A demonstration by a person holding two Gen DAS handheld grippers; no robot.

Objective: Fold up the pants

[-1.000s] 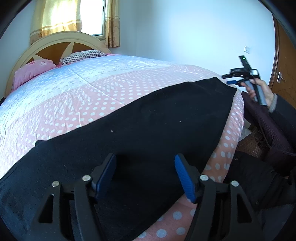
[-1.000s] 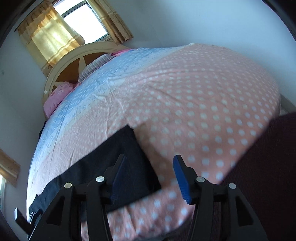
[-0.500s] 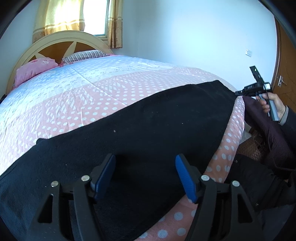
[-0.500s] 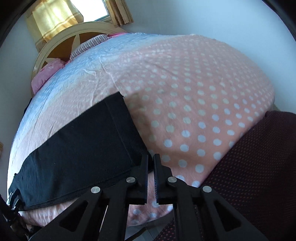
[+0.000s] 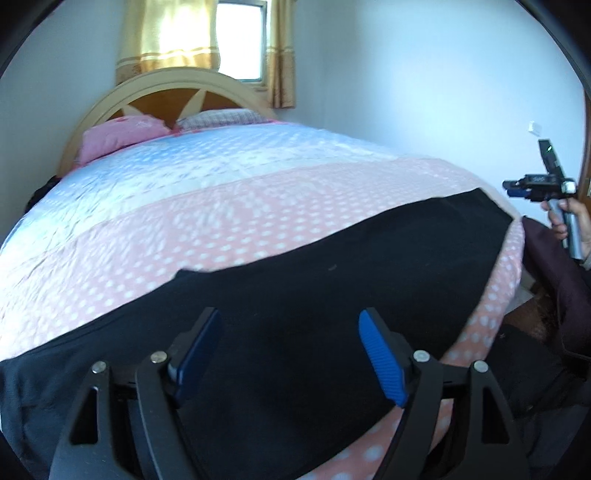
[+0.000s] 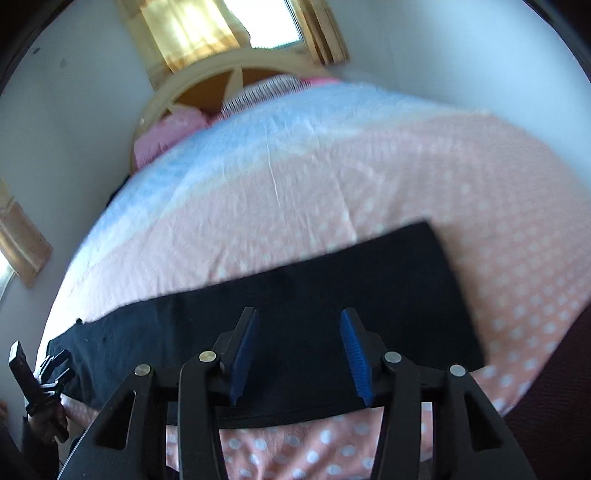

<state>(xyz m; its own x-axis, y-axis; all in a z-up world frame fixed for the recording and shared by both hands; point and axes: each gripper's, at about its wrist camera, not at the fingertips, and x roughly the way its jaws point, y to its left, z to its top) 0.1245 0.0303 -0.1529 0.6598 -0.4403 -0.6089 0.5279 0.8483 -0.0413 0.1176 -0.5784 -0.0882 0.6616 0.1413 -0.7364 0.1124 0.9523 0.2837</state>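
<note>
Left wrist view: black soft-fabric pants (image 5: 332, 302) laid flat in a long band across the near edge of the bed with pink polka-dot and pale blue cover (image 5: 221, 206).
Left hand-held gripper (image 5: 291, 354): jaws apart and opening, hovering above the cloth, nothing between the blue pads.
Far end: right hand-held gripper (image 5: 532, 186) held clear of the bed beside the narrow end of the pants.
Right wrist view: pants (image 6: 332, 295) seen lengthways, squared end at right, near hem just above the bed edge (image 6: 517, 258).
Right hand-held gripper (image 6: 299, 354): jaws partly apart and opening, empty, above the near hem.
Handling, judged: light, limp, likely to sag and crease when lifted; not fragile; not slippery.
Hold, judged: pinch both layers at the end corners, one corner per gripper, so the end carries over evenly.
Background: arched wooden headboard (image 5: 166, 92), pink pillow (image 5: 118, 136), yellow curtain (image 5: 173, 33).
</note>
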